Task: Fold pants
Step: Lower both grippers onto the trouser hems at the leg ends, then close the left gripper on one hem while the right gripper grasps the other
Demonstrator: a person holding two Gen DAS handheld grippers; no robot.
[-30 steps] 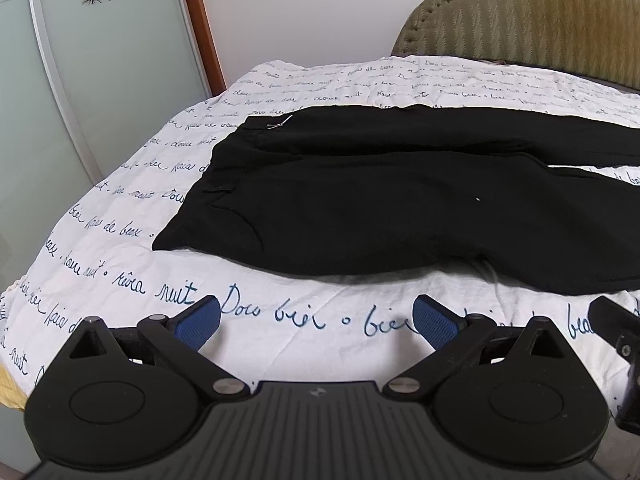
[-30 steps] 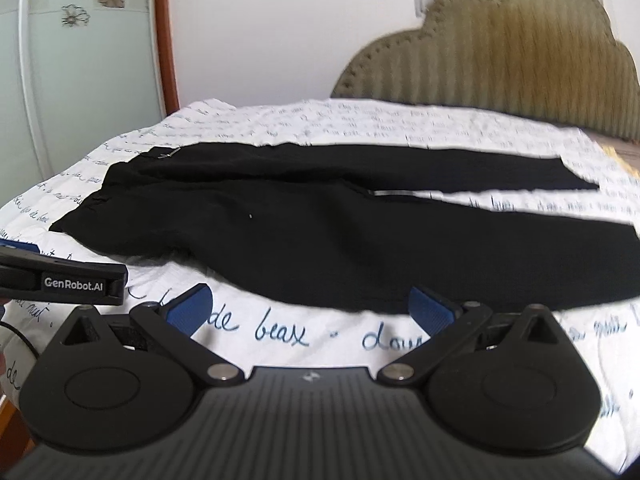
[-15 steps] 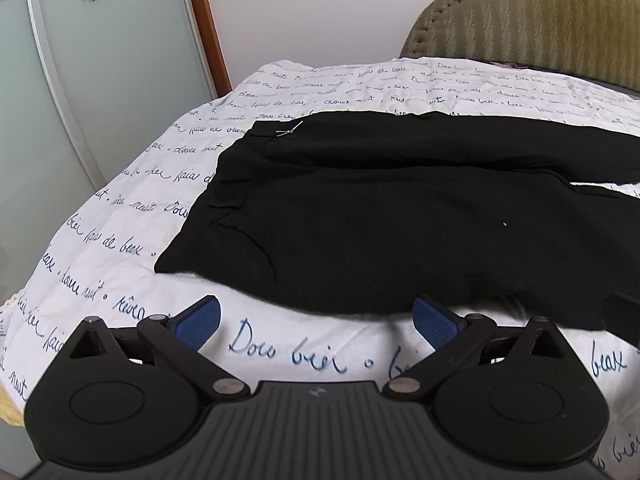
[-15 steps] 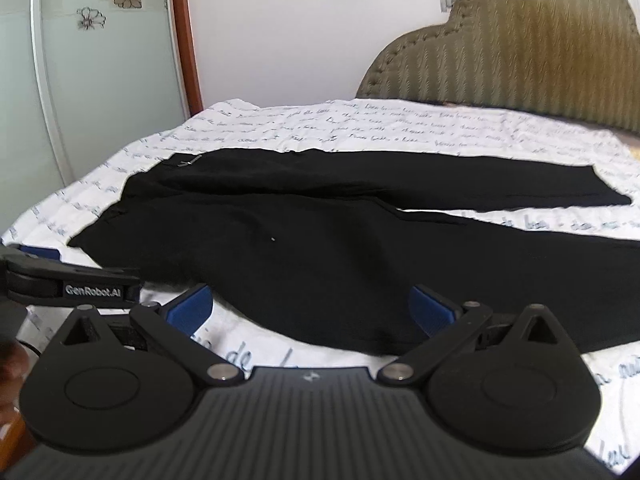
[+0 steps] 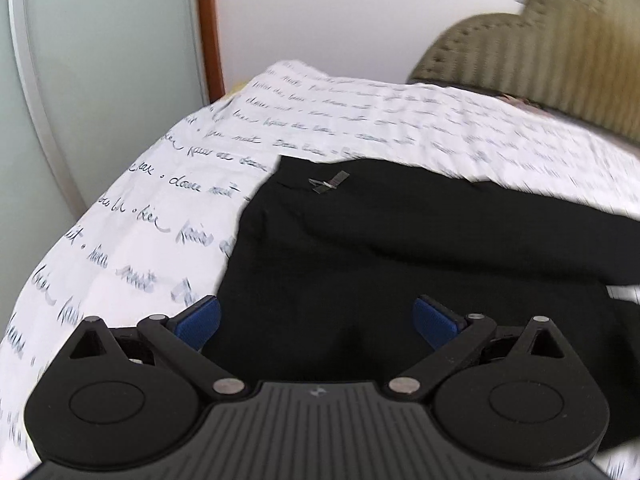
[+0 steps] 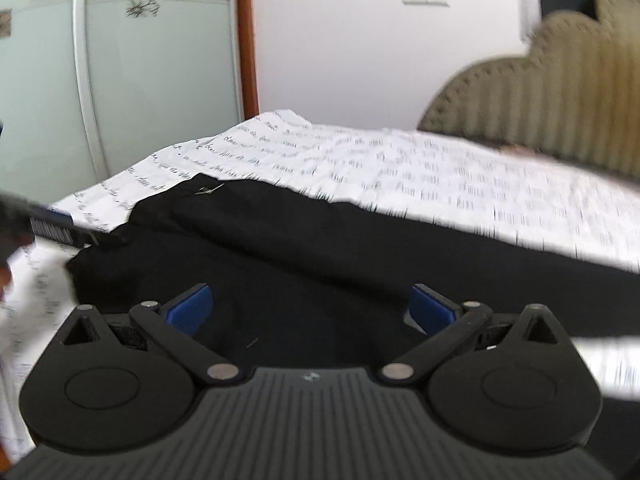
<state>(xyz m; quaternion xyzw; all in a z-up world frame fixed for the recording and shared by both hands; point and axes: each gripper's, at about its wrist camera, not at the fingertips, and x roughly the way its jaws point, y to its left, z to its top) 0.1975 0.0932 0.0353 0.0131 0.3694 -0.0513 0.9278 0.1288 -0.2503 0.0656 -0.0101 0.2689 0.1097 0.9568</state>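
Black pants [image 5: 380, 248] lie flat on the bed, waistband at the left with a small metal clasp [image 5: 330, 182], legs running off to the right. My left gripper [image 5: 316, 318] is open and empty, low over the waist end. My right gripper [image 6: 310, 308] is open and empty, low over the pants [image 6: 340, 248] further along. The left gripper's body [image 6: 60, 230] shows at the left edge of the right wrist view, by the waistband. Both views are blurred.
The bed has a white sheet [image 5: 168, 200] with blue script. An olive padded headboard [image 6: 560, 92] stands at the right. A frosted glass door [image 6: 152, 72] with a wooden frame stands close to the bed's left side.
Both grippers have moved forward and down, from the bed's near edge to over the pants. The left one has shifted toward the waistband. Both stay open.
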